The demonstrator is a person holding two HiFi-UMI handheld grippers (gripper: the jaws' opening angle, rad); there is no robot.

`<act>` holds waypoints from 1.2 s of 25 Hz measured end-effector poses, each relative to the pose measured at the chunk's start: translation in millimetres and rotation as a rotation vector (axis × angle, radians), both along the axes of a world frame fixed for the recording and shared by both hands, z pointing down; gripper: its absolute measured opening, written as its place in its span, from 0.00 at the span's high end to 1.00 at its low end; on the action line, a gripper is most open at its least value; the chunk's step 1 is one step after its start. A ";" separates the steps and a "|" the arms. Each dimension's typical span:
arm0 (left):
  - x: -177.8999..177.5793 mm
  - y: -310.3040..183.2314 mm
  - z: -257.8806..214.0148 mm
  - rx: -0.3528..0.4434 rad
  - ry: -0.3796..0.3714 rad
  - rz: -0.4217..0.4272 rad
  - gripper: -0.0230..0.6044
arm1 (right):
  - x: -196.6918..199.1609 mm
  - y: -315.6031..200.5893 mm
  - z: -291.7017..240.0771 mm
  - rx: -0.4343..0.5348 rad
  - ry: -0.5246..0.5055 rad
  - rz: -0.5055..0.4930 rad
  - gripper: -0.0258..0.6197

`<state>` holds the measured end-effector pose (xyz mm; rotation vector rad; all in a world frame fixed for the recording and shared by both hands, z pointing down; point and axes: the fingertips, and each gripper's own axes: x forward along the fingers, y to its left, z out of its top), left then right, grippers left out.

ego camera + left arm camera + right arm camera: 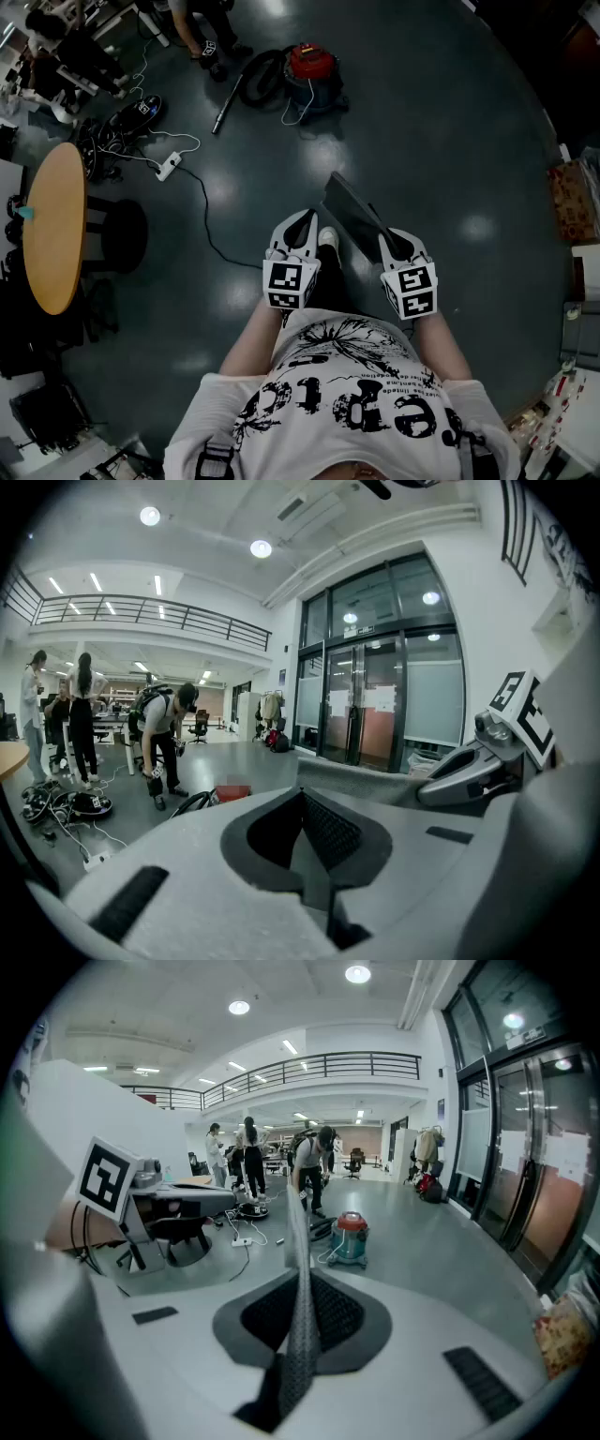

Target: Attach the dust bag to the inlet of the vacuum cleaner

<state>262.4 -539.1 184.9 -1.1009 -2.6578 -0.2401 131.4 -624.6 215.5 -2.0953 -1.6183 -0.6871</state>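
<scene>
Close in at my chest: both grippers, side by side, pointing forward over the floor. No worktop here; everything is at floor level.

Right gripper (pixel 392 242): jaws pressed onto the dust bag (pixel 352 211), pinching its near edge. The bag is a flat dark grey sheet, seen edge-on between the jaws in the right gripper view. Its long axis runs up and away from me, leaning left.

Left gripper (pixel 302 223): jaws together, nothing between them. It sits just beside the bag but is not touching it.

Vacuum cleaner (pixel 312 73): red lid, standing upright on the floor, well apart from me, straight ahead and slightly left. Its hose (pixel 255 80) is curled on its left side. From here I cannot tell where the inlet is.

Key relation: the bag's free end already points roughly toward the vacuum cleaner, but the gap is wide. In the head view the vacuum cleaner lines up more with my left gripper. My judgement is that I must walk forward before any fitting starts.

Hazard: a white cable (pixel 202 192) trails across the floor to my front left.
</scene>
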 end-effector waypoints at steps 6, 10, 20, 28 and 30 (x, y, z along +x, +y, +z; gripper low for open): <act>-23.6 75.6 22.0 0.036 0.010 -0.005 0.96 | -26.6 70.0 15.1 0.019 0.002 0.007 0.92; -46.7 135.9 23.5 0.056 -0.011 -0.011 0.96 | -46.5 124.8 12.0 0.035 -0.009 -0.019 0.92; -110.4 293.4 14.3 0.053 -0.053 -0.035 0.96 | -111.9 278.7 1.7 0.041 -0.088 -0.106 0.92; -131.6 366.7 17.7 0.082 -0.046 -0.087 0.96 | -147.0 375.2 1.8 0.028 -0.095 -0.189 0.92; -137.5 379.8 21.2 0.061 0.014 -0.090 0.96 | -154.0 396.1 6.6 0.031 -0.081 -0.217 0.92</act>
